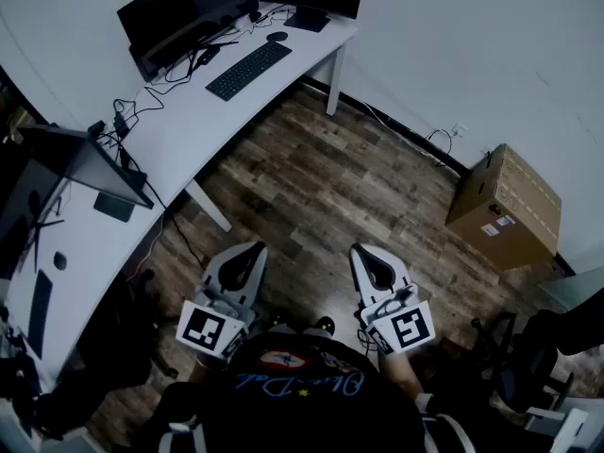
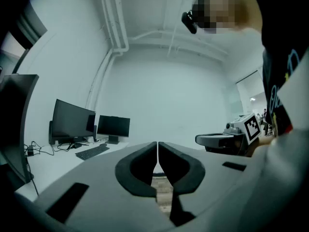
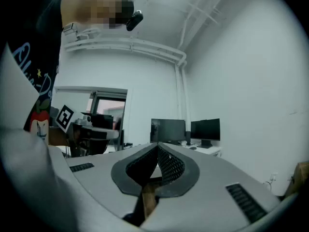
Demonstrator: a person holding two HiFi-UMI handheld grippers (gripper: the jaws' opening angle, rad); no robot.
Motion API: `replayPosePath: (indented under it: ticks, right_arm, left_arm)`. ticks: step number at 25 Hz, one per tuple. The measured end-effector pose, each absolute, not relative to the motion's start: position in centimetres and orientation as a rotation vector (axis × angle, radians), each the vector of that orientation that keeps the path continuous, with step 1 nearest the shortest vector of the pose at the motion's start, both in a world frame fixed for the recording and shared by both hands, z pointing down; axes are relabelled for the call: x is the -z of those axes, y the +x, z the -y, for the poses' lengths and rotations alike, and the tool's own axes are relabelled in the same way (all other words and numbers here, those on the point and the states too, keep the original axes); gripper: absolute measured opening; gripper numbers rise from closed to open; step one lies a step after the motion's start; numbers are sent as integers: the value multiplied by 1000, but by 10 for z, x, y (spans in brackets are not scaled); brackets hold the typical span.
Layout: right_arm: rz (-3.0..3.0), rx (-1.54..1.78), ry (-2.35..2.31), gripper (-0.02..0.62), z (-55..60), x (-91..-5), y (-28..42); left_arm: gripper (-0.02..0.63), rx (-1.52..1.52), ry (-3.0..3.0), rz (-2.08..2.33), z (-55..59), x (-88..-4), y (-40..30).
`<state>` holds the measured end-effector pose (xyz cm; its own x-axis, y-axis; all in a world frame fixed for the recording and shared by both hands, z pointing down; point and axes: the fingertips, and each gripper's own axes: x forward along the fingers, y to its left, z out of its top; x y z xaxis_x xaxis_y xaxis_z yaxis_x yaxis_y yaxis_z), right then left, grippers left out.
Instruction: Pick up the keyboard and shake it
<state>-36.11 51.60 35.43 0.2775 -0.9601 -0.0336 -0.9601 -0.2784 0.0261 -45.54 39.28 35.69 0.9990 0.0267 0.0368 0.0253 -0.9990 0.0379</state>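
The black keyboard (image 1: 248,69) lies on the white desk (image 1: 179,130) at the far end of the room, in front of two dark monitors; it also shows small in the left gripper view as the keyboard (image 2: 91,152). My left gripper (image 1: 257,247) and right gripper (image 1: 359,250) are held level and close to my body over the wooden floor, far short of the desk. Both are shut with nothing between their jaws. In the left gripper view the left gripper (image 2: 158,144) has its pads meeting; in the right gripper view the right gripper (image 3: 157,146) looks the same.
A black mouse (image 1: 277,36) sits beyond the keyboard. Cables (image 1: 132,111) trail over the desk. A cardboard box (image 1: 505,206) stands by the right wall. Another monitor (image 1: 80,163) is at the desk's left end. An office chair (image 1: 533,366) is at lower right.
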Motion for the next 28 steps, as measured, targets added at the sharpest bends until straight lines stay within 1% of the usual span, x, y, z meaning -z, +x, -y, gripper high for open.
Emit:
replayPosePath:
  ticks: [11,28]
  right_arm:
    - [1892,95,2573,0,-531,-349,-366]
    - [1800,11,2644,2,-584,-365,-347]
  left_arm:
    - [8,-29,3054,-52,-404,-353,-459]
    - [8,-72,3040,-174,-452,-357,-433]
